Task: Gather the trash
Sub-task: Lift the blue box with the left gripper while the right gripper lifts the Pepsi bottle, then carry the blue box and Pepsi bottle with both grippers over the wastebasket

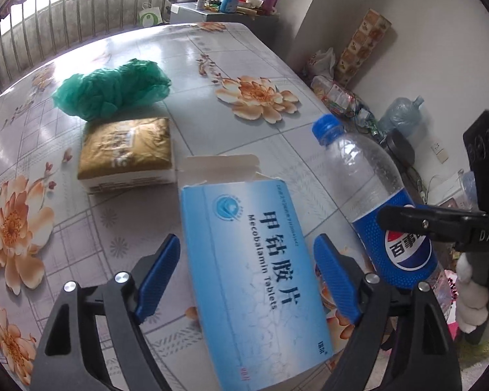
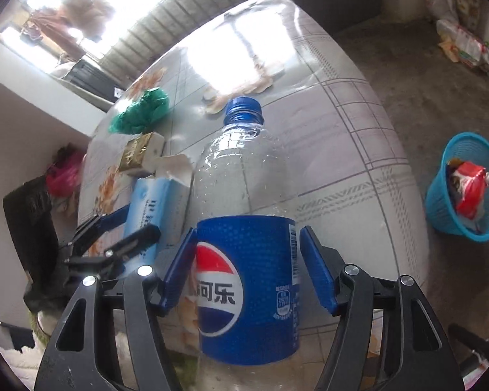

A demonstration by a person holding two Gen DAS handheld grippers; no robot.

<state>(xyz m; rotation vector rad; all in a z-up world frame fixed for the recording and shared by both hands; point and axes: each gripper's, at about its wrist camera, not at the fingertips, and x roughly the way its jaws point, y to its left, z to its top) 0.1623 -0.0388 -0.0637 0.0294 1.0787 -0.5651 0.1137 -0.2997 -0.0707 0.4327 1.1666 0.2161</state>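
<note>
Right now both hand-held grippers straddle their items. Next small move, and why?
Probably close both. The left hand-held gripper has the blue medicine box between its pads with gaps either side; the right hand-held gripper frames the empty Pepsi bottle at its label, pads apparently not pressing. Once gripped, they can go to the blue basket.

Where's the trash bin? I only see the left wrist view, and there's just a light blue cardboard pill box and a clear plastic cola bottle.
Observer: The right wrist view shows a round blue plastic mesh basket on the floor beside the flowered table.
Operator: Is it empty?
Observer: No, a red and white wrapper lies inside.
Operator: What's the other gripper doing?
Observer: The right gripper straddles the clear plastic cola bottle at its blue label.
</note>
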